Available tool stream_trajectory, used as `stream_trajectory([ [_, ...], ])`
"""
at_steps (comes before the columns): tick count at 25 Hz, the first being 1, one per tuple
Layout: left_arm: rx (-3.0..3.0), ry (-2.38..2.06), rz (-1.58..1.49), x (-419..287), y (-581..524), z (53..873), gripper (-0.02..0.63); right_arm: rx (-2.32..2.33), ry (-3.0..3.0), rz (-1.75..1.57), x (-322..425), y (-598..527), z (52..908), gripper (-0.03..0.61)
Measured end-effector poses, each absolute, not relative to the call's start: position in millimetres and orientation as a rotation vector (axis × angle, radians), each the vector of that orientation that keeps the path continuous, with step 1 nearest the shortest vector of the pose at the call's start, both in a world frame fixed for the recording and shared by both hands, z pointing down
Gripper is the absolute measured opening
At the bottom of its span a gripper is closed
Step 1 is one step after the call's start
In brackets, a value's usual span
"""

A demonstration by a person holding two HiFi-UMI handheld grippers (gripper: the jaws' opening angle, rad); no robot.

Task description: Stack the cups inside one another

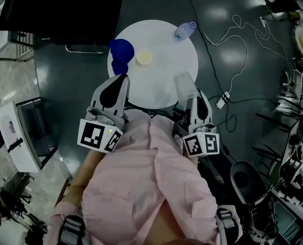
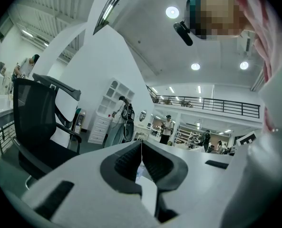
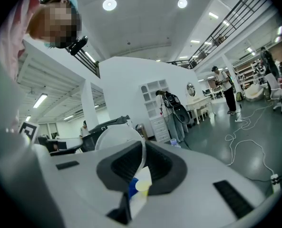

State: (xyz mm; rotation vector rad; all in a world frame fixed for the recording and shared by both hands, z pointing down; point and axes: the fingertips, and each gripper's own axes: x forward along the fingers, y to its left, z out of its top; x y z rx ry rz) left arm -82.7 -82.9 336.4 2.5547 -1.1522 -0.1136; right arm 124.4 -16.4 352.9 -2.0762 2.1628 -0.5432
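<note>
Okay, status: your right hand-held gripper (image 3: 144,148) is clamped on the thin wall of the clear cup (image 1: 184,84), near the right front edge of the tabletop (image 1: 166,65); I can't tell whether the cup is lifted or resting. Your left hand-held gripper (image 2: 141,144) has its jaws together with nothing between them, parked at the left front edge just beside the blue cups (image 1: 121,50). The pale yellow cup (image 1: 144,57) stands next to those, and nothing looks nested with the clear one yet. The main risk is the one-wall pinch: the clear cup can pivot or slip in the pads if you swing it fast, and squeezing harder would likely just buckle it. The target cups are also light and unbraced and sit close to the left rim. Come down tilted or off-centre and the rim catches, then shoves or tips one off the tabletop. The left hand-held gripper can't steady anything until you open it. Size order isn't readable from here, so forcing the wrong cup into the wrong one could jam. Keep sweeps tight, since the bottle (image 1: 184,30) at the far side is easy to knock.
</note>
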Motion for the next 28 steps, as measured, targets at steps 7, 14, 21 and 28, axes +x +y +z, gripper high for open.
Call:
stream_trajectory([
  [7,2.556,-1.136,-0.118,-79.7,-86.4,337.3,0.019,-2.085,2.160,-0.542,125.8,-18.3,353.5,0.040],
  [14,2.551,-1.148,-0.126,-82.0,-87.7,336.9,0.018,-2.073,2.185,-0.537,123.2,-22.8,352.7,0.040],
  [21,2.536,-1.169,-0.136,-88.5,-87.1,335.5,0.019,-2.064,2.197,-0.540,119.2,-23.5,351.0,0.040],
  [28,2.534,-1.174,-0.139,-89.4,-87.2,335.0,0.019,-2.087,2.172,-0.539,130.7,-24.3,348.0,0.040],
])
